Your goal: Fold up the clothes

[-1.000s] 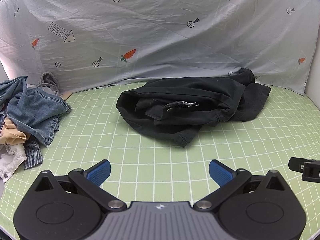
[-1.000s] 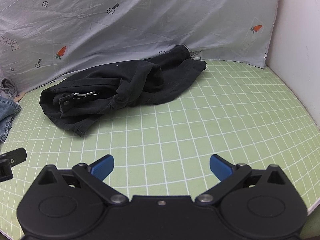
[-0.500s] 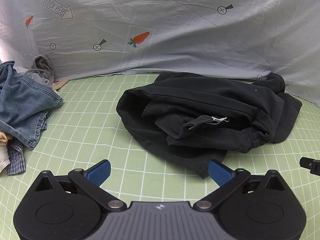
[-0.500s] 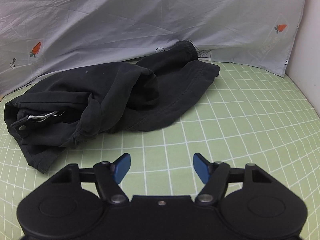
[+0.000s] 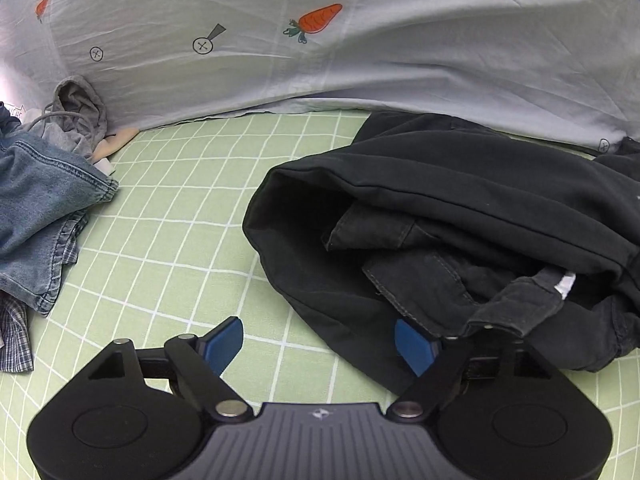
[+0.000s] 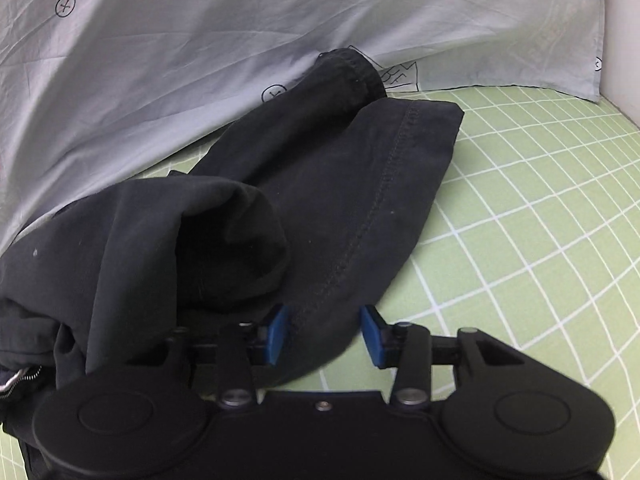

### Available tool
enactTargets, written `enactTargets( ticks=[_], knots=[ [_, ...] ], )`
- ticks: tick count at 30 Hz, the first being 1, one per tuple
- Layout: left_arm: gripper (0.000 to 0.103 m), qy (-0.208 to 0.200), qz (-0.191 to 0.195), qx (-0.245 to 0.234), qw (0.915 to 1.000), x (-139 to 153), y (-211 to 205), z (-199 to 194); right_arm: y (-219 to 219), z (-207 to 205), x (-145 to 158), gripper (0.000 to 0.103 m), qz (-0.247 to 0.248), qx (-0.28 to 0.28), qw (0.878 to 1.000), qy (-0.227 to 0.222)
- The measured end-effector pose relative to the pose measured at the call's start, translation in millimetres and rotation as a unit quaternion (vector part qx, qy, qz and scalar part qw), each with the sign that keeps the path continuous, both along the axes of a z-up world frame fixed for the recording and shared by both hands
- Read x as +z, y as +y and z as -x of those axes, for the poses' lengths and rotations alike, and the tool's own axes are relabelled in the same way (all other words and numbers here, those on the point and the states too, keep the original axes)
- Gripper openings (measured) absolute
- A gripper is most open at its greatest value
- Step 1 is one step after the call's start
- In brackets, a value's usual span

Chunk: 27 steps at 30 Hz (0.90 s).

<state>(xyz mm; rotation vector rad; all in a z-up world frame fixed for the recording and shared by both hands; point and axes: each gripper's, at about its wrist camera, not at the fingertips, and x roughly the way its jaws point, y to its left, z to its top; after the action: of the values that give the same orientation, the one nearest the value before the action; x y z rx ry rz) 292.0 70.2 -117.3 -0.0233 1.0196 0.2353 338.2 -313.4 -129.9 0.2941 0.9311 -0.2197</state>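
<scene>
A pair of black trousers lies crumpled on the green grid mat, with the waistband and zipper toward the left wrist view's right side. My left gripper hangs over the near left edge of the trousers. Its jaws are closing, the right pad over black cloth and the left pad over bare mat. In the right wrist view a trouser leg stretches away to its hem near the backdrop. My right gripper is closing with the near edge of that leg between its blue pads, which still stand apart.
A pile of other clothes lies at the left: blue denim, a grey garment and plaid cloth. A grey printed sheet hangs behind the mat. A white wall bounds the right side.
Both grippers have come forward and down onto the black trousers, which now fill much more of each view. Both pairs of jaws have narrowed, the right pair more.
</scene>
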Motion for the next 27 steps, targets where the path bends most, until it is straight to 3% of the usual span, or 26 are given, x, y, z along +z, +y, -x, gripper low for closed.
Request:
enactTargets(
  ticks=[4,8,9,11,13,16,18,23,27],
  knots=[
    [0.077,0.001,0.012,0.008,0.9999,-4.6,8.9,-8.7,3.7,-10.3,-3.9,0.057,0.006,-0.006,1.000,-0.001],
    [0.072,0.002,0.020,0.008,0.9998,-8.0,8.6,-14.2,12.0,-18.1,-5.7,0.060,0.033,-0.002,0.999,0.003],
    [0.070,0.003,0.022,0.008,0.9997,-9.0,8.3,-15.4,14.3,-17.9,-5.7,0.052,0.044,0.001,0.999,0.001],
    [0.069,0.006,0.026,0.009,0.9996,-10.6,7.6,-16.7,18.3,-17.2,-5.5,0.018,0.064,0.005,0.998,-0.002],
    [0.064,0.011,0.027,0.007,0.9996,-11.0,6.9,-15.1,14.6,-13.0,-3.2,0.009,0.054,-0.001,0.999,-0.007],
    [0.044,0.019,0.013,-0.001,0.9997,-12.4,4.6,-8.6,7.0,-2.9,2.3,0.006,0.038,-0.015,0.999,-0.019],
    [0.020,0.029,0.014,0.002,0.9995,-14.4,4.5,-1.5,1.2,11.3,7.2,0.006,0.046,-0.023,0.998,-0.023],
    [0.018,0.033,0.037,0.013,0.9987,-7.8,3.7,27.4,-16.4,50.6,17.3,0.005,0.074,-0.043,0.996,-0.032],
    [0.019,0.021,0.048,0.003,0.9986,4.7,-3.3,49.8,-42.3,85.5,16.0,0.006,0.159,-0.058,0.986,-0.007]
  ],
)
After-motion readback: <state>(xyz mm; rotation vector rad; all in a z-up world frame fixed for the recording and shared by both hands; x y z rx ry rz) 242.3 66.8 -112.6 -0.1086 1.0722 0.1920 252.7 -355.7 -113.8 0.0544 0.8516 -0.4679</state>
